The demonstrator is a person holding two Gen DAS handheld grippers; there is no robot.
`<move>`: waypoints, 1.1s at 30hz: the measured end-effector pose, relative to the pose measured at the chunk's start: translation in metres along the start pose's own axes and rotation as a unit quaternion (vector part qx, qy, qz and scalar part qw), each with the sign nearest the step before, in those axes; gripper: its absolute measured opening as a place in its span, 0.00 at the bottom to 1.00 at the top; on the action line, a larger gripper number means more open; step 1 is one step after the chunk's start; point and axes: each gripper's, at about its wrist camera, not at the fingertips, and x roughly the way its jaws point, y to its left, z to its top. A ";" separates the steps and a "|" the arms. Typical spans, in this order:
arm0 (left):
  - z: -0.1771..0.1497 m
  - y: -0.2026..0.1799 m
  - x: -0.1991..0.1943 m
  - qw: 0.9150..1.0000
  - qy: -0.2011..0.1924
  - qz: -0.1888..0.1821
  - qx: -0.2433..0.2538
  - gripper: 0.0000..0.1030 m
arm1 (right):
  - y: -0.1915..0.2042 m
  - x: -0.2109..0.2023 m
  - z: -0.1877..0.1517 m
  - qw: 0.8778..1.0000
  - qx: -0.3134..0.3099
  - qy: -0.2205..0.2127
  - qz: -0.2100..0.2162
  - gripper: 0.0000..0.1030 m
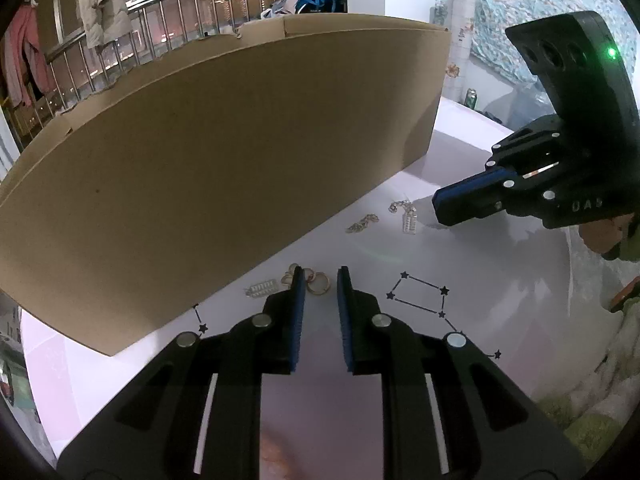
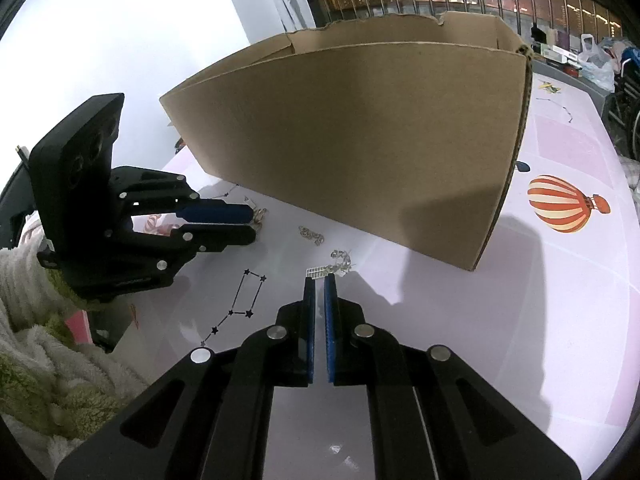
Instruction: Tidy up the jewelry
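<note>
Several jewelry pieces lie on the white printed table in front of a big cardboard box. Two gold rings lie between the tips of my left gripper, whose blue pads stand apart and do not press on them. A clear beaded piece lies to their left. Further right are a small chain, a silver cluster and another clear beaded piece. My right gripper is shut and empty, its tips just short of that clear piece.
The box wall rises close behind the jewelry. A constellation print and a balloon print mark the table. A fleecy green-white cloth lies at the table's near edge. A green can stands far back. A hand holds the right gripper.
</note>
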 end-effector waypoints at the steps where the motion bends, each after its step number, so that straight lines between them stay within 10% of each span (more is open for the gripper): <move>1: 0.000 0.000 0.000 1.000 0.002 0.001 -0.002 0.26 | 0.000 0.000 0.000 1.000 0.000 0.000 0.000 0.05; 33: -0.008 -0.006 -0.015 0.989 0.024 -0.136 -0.054 0.27 | -0.001 -0.001 -0.001 1.000 0.003 -0.003 0.000 0.05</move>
